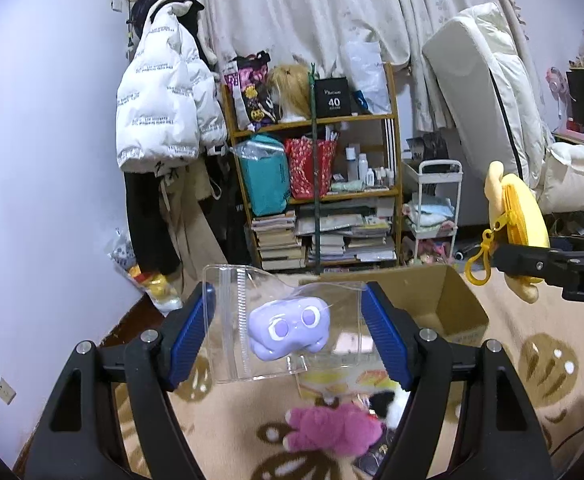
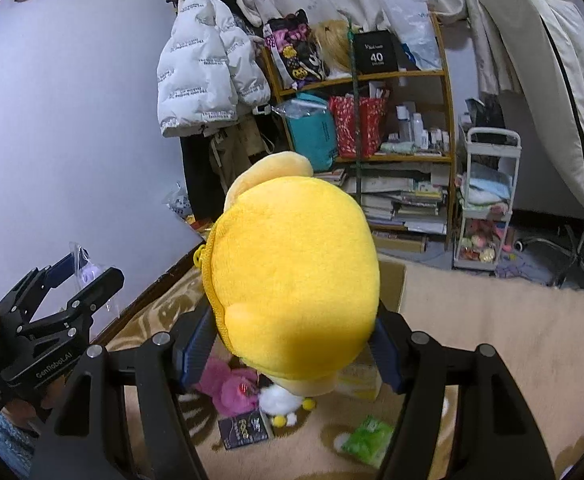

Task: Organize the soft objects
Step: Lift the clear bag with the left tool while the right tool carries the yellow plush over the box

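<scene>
Grippers both loaded: left gripper (image 1: 287,334) clamps a clear zip bag (image 1: 259,320) with purple toy; right gripper (image 2: 287,354) squeezes yellow plush pouch (image 2: 292,280). Probably best lowered well inside the cardboard box (image 1: 456,308) before release.

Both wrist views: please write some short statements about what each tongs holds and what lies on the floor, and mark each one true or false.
1. The left tongs hold a clear zip bag with a purple toy inside. True.
2. The right tongs are empty. False: they are closed on a yellow plush pouch.
3. A pink plush toy lies on the carpet below the left tongs. True.
4. The cardboard box on the carpet is closed with tape. False: it stands open.
5. A yellow clip hangs from the pouch's zipper. True.
6. The white puffer jacket lies on the carpet. False: it hangs beside the wooden shelf.
</scene>
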A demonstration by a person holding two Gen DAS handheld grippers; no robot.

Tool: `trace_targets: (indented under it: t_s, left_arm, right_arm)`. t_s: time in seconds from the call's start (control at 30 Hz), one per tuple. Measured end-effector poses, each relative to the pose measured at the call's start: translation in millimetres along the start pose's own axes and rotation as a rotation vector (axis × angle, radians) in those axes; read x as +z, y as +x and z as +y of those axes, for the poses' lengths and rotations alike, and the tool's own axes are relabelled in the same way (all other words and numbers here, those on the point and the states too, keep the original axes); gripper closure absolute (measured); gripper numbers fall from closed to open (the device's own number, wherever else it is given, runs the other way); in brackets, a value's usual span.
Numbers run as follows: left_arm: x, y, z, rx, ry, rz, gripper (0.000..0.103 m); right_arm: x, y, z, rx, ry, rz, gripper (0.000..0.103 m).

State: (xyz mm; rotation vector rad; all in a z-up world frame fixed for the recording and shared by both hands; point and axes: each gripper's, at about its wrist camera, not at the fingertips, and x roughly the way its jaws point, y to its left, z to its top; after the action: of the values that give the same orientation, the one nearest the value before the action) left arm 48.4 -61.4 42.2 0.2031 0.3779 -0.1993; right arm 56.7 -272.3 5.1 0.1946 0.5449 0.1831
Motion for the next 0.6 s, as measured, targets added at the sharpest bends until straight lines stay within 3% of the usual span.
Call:
trace_targets:
  t_s: [0.37, 0.6]
  left_arm:
    - [32, 31, -6, 0.005, 0.026, -0.049, 0.029]
    - [24, 57, -9, -0.015, -0.01, -0.023, 0.029]
  right_arm:
    - [23, 24, -6, -0.026, -0.044, -0.019, 0.031]
    - [18, 37, -14, -0.032, -0.031, -0.024, 0.031]
